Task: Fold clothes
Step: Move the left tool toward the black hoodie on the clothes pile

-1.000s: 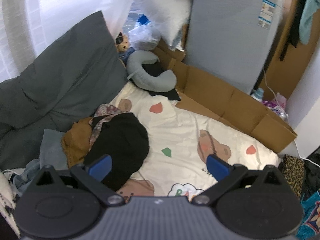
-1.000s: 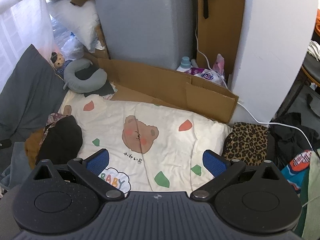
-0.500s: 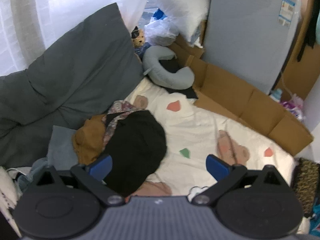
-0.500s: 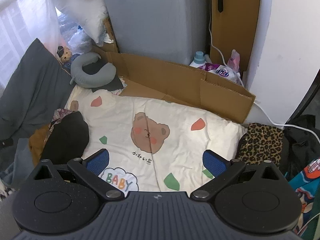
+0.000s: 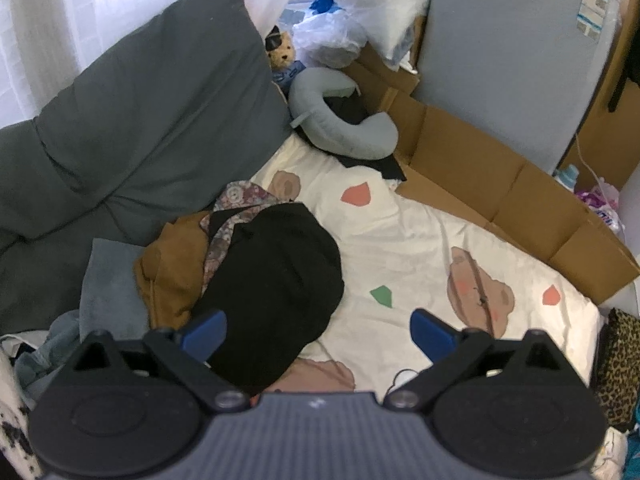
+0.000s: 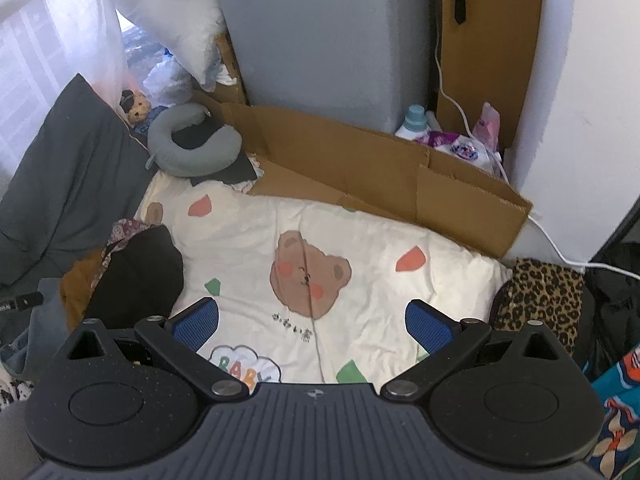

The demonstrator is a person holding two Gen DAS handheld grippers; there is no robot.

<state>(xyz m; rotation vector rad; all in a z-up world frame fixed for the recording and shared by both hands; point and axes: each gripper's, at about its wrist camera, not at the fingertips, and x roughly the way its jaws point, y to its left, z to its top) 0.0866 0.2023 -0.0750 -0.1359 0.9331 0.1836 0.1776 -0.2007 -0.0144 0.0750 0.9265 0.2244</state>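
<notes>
A heap of clothes lies at the left edge of a cream bear-print blanket (image 5: pixel 408 240) (image 6: pixel 360 240). A black garment (image 5: pixel 276 288) (image 6: pixel 136 276) is on top, over a brown one (image 5: pixel 172 268) and a floral one (image 5: pixel 236 208). My left gripper (image 5: pixel 318 330) hangs open above the near edge of the black garment, holding nothing. My right gripper (image 6: pixel 312 324) is open over the blanket's middle, near the bear print (image 6: pixel 308 272), and is empty too.
A dark grey duvet (image 5: pixel 132 120) rises on the left. A grey neck pillow (image 5: pixel 340 128) and flattened cardboard (image 5: pixel 500 184) border the far side, with a grey appliance (image 6: pixel 328 36) behind. Leopard-print fabric (image 6: pixel 540 296) and other clothes lie at the right.
The left gripper has swung left and closer to the clothes heap. The right gripper has moved slightly forward over the blanket. Both stayed open.
</notes>
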